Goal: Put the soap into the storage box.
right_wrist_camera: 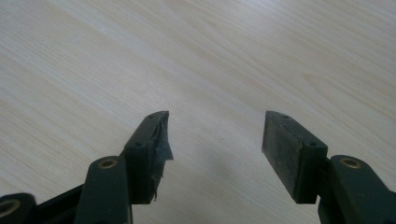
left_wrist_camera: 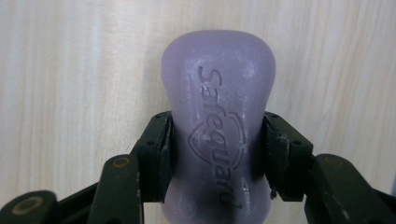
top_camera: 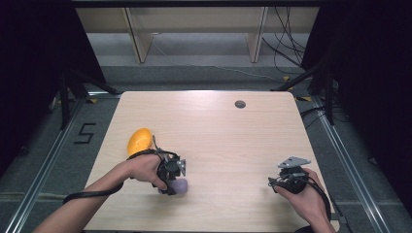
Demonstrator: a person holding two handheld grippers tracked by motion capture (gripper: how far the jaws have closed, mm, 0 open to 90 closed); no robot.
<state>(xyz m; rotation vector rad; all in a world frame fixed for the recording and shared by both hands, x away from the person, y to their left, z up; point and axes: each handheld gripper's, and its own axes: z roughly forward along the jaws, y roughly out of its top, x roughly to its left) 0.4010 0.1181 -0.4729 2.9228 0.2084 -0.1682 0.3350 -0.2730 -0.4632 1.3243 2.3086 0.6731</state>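
A lilac bar of soap (left_wrist_camera: 218,121) with a stamped brand name lies on the pale wooden table (top_camera: 214,131). My left gripper (left_wrist_camera: 217,149) is shut on the soap, its two black pads pressing the bar's narrow waist from both sides. From above, the soap (top_camera: 180,186) peeks out beside my left gripper (top_camera: 171,180) at the front left of the table. My right gripper (right_wrist_camera: 215,140) is open over bare wood, with nothing between its jaws. It sits in the person's right hand near the front right corner, my right gripper (top_camera: 278,182) pointing left.
An orange-yellow rounded object (top_camera: 139,141) lies on the table just behind the left hand. A small dark round hole (top_camera: 240,104) marks the table's far side. Black cables trail from both grippers. Metal rails run along the floor on either side.
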